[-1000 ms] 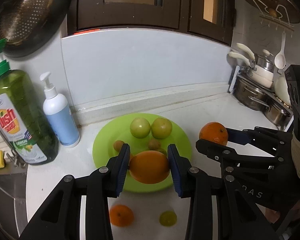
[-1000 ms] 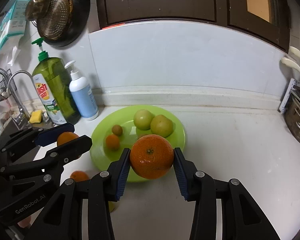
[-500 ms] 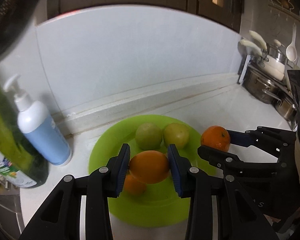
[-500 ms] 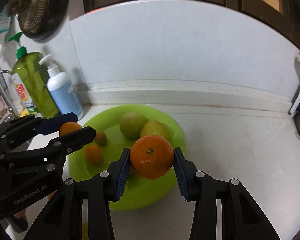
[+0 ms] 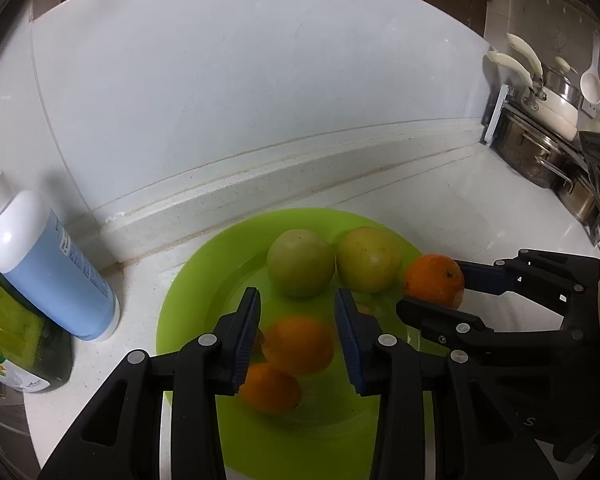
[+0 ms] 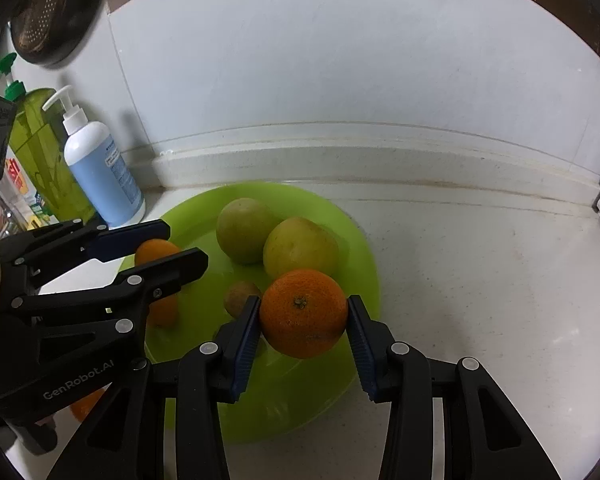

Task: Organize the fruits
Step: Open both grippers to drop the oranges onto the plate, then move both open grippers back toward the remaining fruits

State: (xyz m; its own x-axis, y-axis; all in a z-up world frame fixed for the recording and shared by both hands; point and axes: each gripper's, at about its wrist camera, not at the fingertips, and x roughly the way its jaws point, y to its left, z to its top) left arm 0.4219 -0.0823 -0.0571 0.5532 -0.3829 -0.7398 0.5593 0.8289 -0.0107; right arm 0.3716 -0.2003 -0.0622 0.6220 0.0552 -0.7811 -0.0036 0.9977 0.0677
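A lime green plate (image 5: 188, 300) (image 6: 340, 224) holds two green-yellow fruits (image 5: 300, 262) (image 6: 300, 254) and small orange fruits (image 5: 270, 388). My left gripper (image 5: 298, 334) is open above the plate; a blurred orange (image 5: 298, 346) lies between its fingers, clear of both pads. My right gripper (image 6: 303, 318) is shut on a large orange (image 6: 303, 312) and holds it over the plate's near right part. It also shows in the left wrist view (image 5: 434, 280). The left gripper shows in the right wrist view (image 6: 156, 248).
A blue-and-white pump bottle (image 5: 48, 268) (image 6: 100, 172) and a green dish-soap bottle (image 6: 40, 160) stand left of the plate by the backsplash. Pots on a rack (image 5: 540, 140) stand at the far right. Another orange fruit (image 6: 86, 404) lies on the counter below the left gripper.
Both grippers moved forward and down over the plate. My left gripper opened and let go of its orange, which is dropping onto the plate. The right still holds its orange.
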